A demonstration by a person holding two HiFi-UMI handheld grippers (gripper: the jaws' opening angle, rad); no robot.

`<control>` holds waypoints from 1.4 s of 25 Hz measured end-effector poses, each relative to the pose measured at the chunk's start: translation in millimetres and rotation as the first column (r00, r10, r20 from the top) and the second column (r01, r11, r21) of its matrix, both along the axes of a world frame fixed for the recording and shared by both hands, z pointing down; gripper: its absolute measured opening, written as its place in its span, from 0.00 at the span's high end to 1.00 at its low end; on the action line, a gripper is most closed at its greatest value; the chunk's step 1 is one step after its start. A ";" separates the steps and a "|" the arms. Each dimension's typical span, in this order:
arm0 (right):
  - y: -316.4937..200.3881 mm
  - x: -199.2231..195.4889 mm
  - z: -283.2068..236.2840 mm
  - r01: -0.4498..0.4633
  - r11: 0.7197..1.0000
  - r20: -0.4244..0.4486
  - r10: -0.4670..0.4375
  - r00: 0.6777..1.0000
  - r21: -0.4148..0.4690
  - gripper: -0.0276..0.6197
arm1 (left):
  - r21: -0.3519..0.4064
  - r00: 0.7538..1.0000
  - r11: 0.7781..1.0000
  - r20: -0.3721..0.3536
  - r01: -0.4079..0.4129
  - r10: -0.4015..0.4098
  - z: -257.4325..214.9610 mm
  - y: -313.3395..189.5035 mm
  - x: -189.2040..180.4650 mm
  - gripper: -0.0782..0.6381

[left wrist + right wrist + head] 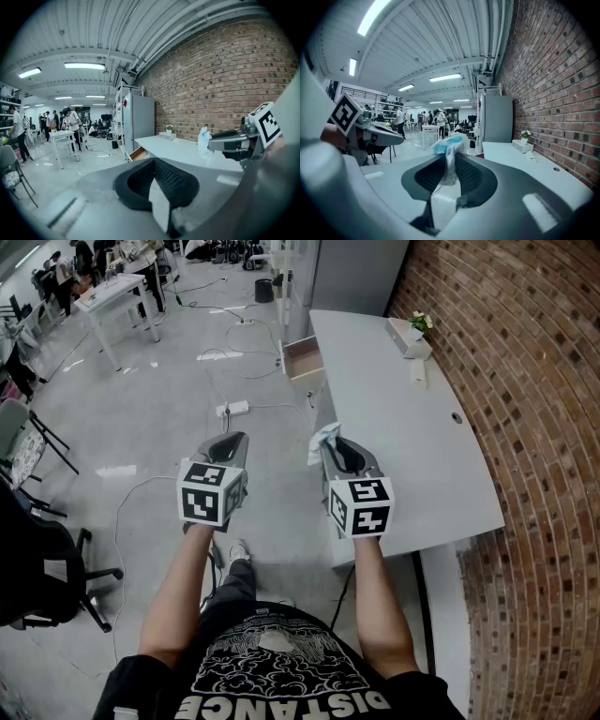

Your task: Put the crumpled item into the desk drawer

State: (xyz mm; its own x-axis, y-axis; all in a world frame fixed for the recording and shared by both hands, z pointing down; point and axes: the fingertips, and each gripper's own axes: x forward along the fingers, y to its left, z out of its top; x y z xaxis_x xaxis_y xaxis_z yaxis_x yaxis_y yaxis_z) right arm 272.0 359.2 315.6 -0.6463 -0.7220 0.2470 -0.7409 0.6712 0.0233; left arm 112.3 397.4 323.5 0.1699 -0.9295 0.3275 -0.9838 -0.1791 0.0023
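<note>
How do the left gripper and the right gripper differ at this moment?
The right gripper's jaws are closed on the crumpled item; the left gripper's jaws are together with nothing between them. The right gripper is over the desk's edge; the left gripper is over the floor beside it. Both point ahead, slightly downward, toward the open drawer.

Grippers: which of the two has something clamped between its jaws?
The right gripper: a crumpled white-and-blue item is pinched between its pads. The left gripper has nothing between its jaws.
</note>
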 end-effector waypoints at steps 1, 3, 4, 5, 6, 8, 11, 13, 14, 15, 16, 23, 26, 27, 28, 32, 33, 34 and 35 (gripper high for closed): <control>-2.6 -1.2 1.8 -0.002 1.000 -0.007 0.002 1.000 0.004 0.84 | -0.001 1.000 1.000 0.000 -0.001 0.001 2.1 -2.9 -1.4 0.89; -8.6 -4.3 4.7 -0.003 1.000 -0.016 0.003 1.000 0.010 0.84 | -0.001 1.000 1.000 0.001 -0.006 0.006 5.5 -9.8 -3.7 0.89; -12.1 -6.1 5.7 -0.001 1.000 -0.016 0.002 1.000 0.011 0.84 | 0.000 1.000 1.000 0.002 -0.013 0.013 6.6 -14.0 -4.6 0.89; -15.9 -8.2 6.5 0.001 1.000 -0.013 -0.001 1.000 0.010 0.84 | 0.000 1.000 1.000 0.004 -0.021 0.021 7.6 -18.6 -5.3 0.89; -19.9 -10.3 7.4 0.004 1.000 -0.010 -0.004 1.000 0.007 0.84 | -0.003 1.000 1.000 0.007 -0.030 0.030 8.9 -23.3 -6.1 0.89; -28.7 -14.7 9.8 0.008 1.000 -0.012 -0.008 1.000 0.000 0.85 | -0.013 0.999 0.999 0.016 -0.046 0.046 12.5 -33.6 -9.3 0.89; -43.8 -22.0 12.1 0.008 1.000 -0.011 -0.008 1.000 -0.020 0.85 | -0.020 0.997 0.998 0.027 -0.067 0.067 13.4 -52.2 -15.0 0.89; -56.0 -26.9 12.4 0.007 0.999 -0.007 -0.008 1.000 -0.033 0.85 | -0.025 0.996 0.996 0.035 -0.084 0.084 13.0 -65.9 -18.5 0.89; -62.3 -29.6 12.5 0.007 0.999 -0.008 -0.007 1.000 -0.035 0.86 | -0.027 0.995 0.996 0.040 -0.090 0.091 13.2 -72.8 -21.0 0.89; -68.5 -32.6 12.8 0.007 0.999 -0.011 -0.007 1.000 -0.035 0.86 | -0.030 0.995 0.995 0.044 -0.093 0.095 13.7 -79.7 -23.9 0.89; -74.5 -35.9 13.3 0.007 0.999 -0.016 -0.008 1.000 -0.034 0.86 | -0.033 0.994 0.995 0.046 -0.096 0.097 14.2 -86.6 -27.2 0.89; -119.2 -61.6 13.3 -0.008 0.999 -0.053 0.007 0.999 -0.034 0.86 | -0.034 0.991 0.991 0.015 -0.130 0.131 9.4 -136.7 -54.1 0.89; -139.5 -72.7 10.2 -0.029 0.999 -0.062 0.027 0.998 -0.035 0.86 | -0.026 0.990 0.990 0.011 -0.140 0.141 3.3 -157.2 -69.4 0.89; -145.7 -77.2 8.3 -0.036 0.999 -0.061 0.034 0.998 -0.032 0.86 | -0.016 0.990 0.990 0.006 -0.137 0.137 -0.7 -163.4 -75.6 0.89; -151.5 -82.5 6.3 -0.041 0.999 -0.060 0.040 0.997 -0.029 0.86 | -0.004 0.991 0.991 0.002 -0.135 0.135 -4.9 -169.3 -82.0 0.89; -170.3 -105.7 3.2 -0.052 0.998 -0.061 0.050 0.997 -0.034 0.86 | -0.004 0.987 0.987 -0.010 -0.163 0.163 -12.3 -191.2 -101.8 0.89; -174.2 -110.8 3.8 -0.056 0.998 -0.063 0.054 0.997 -0.038 0.86 | -0.001 0.985 0.986 -0.015 -0.169 0.169 -13.4 -195.9 -105.8 0.89; -178.3 -115.9 4.2 -0.060 0.997 -0.065 0.057 0.996 -0.042 0.86 | 0.003 0.985 0.985 -0.018 -0.173 0.173 -14.6 -200.4 -110.2 0.89; -182.6 -121.1 4.1 -0.063 0.997 -0.066 0.060 0.996 -0.044 0.86 | 0.007 0.984 0.985 -0.021 -0.175 0.175 -15.5 -204.8 -115.3 0.89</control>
State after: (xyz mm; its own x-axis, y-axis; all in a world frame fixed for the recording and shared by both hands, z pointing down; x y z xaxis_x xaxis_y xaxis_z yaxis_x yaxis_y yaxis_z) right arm 150.9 176.6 319.7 -0.5824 -0.7470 0.3207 -0.7789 0.6256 0.0425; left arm -3.0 192.6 307.9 0.3372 -0.8862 0.3177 -0.9370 -0.3488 0.0217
